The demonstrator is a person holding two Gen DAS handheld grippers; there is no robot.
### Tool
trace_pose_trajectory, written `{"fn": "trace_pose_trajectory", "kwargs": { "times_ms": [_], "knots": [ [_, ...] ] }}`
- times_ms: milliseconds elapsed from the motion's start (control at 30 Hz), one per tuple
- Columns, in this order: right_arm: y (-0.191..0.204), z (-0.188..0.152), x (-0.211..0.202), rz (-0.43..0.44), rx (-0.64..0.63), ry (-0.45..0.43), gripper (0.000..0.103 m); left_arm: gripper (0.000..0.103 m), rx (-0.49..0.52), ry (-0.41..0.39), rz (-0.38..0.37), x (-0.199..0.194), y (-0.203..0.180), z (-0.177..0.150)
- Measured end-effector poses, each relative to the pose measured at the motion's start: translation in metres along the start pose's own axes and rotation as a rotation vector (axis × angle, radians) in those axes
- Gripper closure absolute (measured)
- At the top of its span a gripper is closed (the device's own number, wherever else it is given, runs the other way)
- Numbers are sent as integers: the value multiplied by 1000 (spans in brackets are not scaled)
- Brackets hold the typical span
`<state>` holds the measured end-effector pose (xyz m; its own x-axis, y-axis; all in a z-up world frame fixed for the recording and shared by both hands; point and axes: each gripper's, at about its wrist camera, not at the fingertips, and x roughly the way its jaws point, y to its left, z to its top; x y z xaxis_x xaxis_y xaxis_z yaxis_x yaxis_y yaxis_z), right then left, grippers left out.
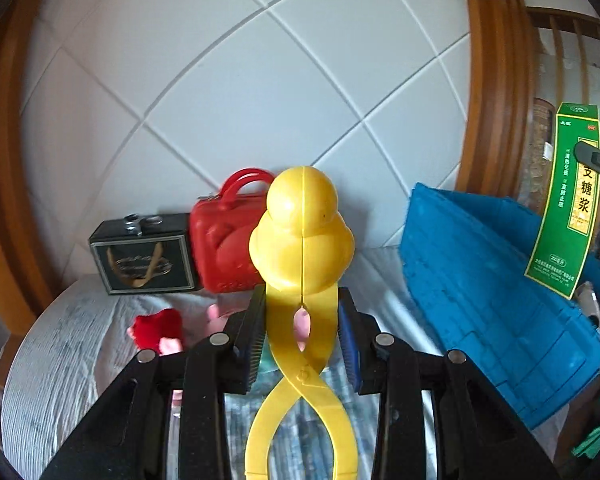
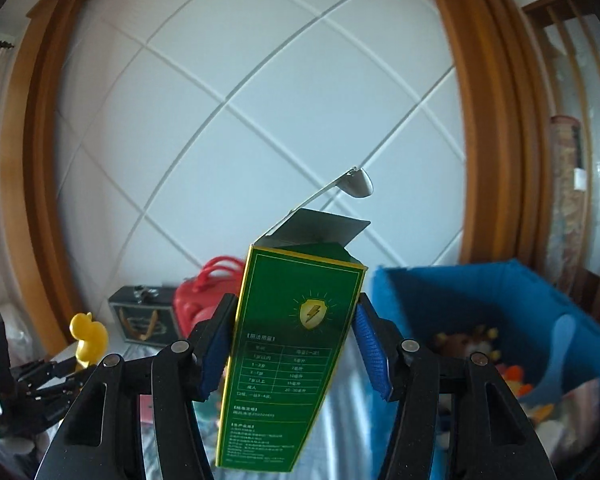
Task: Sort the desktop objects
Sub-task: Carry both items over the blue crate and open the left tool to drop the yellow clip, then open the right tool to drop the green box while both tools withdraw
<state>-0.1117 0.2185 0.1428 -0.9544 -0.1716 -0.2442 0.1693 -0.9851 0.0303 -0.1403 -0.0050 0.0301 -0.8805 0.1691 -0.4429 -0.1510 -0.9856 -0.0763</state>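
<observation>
- Left tongs [image 1: 302, 340]: closed on the crossed arms of a yellow plastic duck-shaped scissor clamp [image 1: 302, 240], the blue ribbed pads [image 1: 348, 340] pressing both sides just below the duck body. The clamp is lifted clear of the bed [image 1: 72, 340], head upward, its loop handles running back toward the camera.
- Right tongs [image 2: 294, 354]: closed on a tall green cardboard medicine box [image 2: 288, 360] with yellow edging, gripped across its narrow faces. The box is upright with a slight tilt, held in the air; its top flap [image 2: 324, 228] stands open.
- Seen from the left wrist, the same green box [image 1: 566, 208] hangs above the near rim of a blue plastic storage bin [image 1: 480, 280] standing at the right edge of the bed.
- Inside the bin [image 2: 480, 292], seen from the right wrist: soft toys and a pale blue scoop-shaped item, details blurred.
- Bed surface: a grey striped cloth cover.
- Far edge of the bed, against the white quilted wall panel [image 1: 240, 92]: a black box with gold emblem [image 1: 144, 256], and just beside it, to its right, a red moulded handbag-shaped case [image 1: 224, 240].
- Near the left edge: a small red plush item [image 1: 158, 328], blurred.
</observation>
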Motion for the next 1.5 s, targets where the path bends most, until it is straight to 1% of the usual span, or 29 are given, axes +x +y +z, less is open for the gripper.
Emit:
{"fn": "trace_pose_trajectory", "kwargs": {
  "times_ms": [67, 100, 200, 267, 333, 367, 500, 567, 633, 733, 833, 1033, 1067, 1100, 1133, 1167, 1200, 1267, 1300, 1333, 1367, 1400, 1433, 1467, 1500],
  "knots": [
    [-25, 8, -7, -28, 6, -9, 46, 70, 34, -25, -54, 0, -46, 18],
    [-39, 12, -11, -45, 9, -14, 46, 70, 50, -39, -69, -1, -64, 24],
    [-83, 20, -19, -102, 2, -20, 46, 70, 112, -90, -114, -2, -136, 49],
    [-111, 23, -20, -133, -3, -16, 46, 70, 134, -108, -149, 0, -173, 63],
    [-137, 24, -19, -154, -8, -4, 46, 70, 161, -116, -189, 3, -220, 79],
    [-153, 24, -17, -168, -12, 2, 46, 70, 167, -119, -202, 5, -235, 84],
    [-197, 25, -15, -199, -30, 22, 46, 70, 183, -112, -256, 20, -307, 110],
    [-219, 25, -13, -215, -35, 30, 46, 70, 182, -101, -270, 29, -335, 118],
    [-240, 26, -9, -227, -37, 41, 46, 70, 175, -72, -280, 46, -363, 126],
    [-264, 26, -3, -239, -43, 59, 46, 70, 175, -16, -284, 75, -394, 129],
    [-278, 21, 6, -238, -49, 81, 46, 70, 204, 16, -261, 94, -414, 121],
    [-290, 2, 30, -228, -64, 159, 46, 70, 207, 100, -210, 125, -426, 103],
    [-291, -1, 33, -227, -65, 171, 46, 67, 213, 111, -207, 130, -428, 101],
    [-293, -5, 38, -225, -67, 185, 46, 61, 219, 122, -202, 132, -427, 98],
    [-293, -7, 40, -226, -68, 196, 46, 57, 223, 124, -192, 133, -428, 95],
    [-295, -8, 42, -227, -68, 205, 46, 48, 223, 122, -183, 133, -427, 93],
    [-295, -10, 45, -225, -69, 214, 46, 35, 222, 119, -175, 132, -427, 92],
    [-295, -13, 48, -223, -70, 228, 44, 22, 221, 111, -175, 129, -425, 90],
    [-296, -14, 49, -224, -69, 233, 44, 22, 224, 102, -172, 125, -424, 90],
    [-297, -15, 50, -225, -67, 235, 40, 22, 228, 97, -172, 123, -423, 90],
    [-298, -15, 50, -227, -63, 236, 25, 22, 229, 93, -172, 121, -420, 91],
    [-299, -15, 50, -248, -61, 234, 19, 22, 226, 89, -171, 118, -417, 91],
    [-301, -15, 49, -257, -58, 231, 8, 22, 222, 85, -172, 115, -413, 91],
    [-302, -16, 48, -254, -53, 227, 2, 22, 218, 83, -174, 113, -410, 91],
    [-303, -16, 45, -250, -47, 223, 0, 22, 215, 79, -174, 111, -407, 92]
  ]
}}
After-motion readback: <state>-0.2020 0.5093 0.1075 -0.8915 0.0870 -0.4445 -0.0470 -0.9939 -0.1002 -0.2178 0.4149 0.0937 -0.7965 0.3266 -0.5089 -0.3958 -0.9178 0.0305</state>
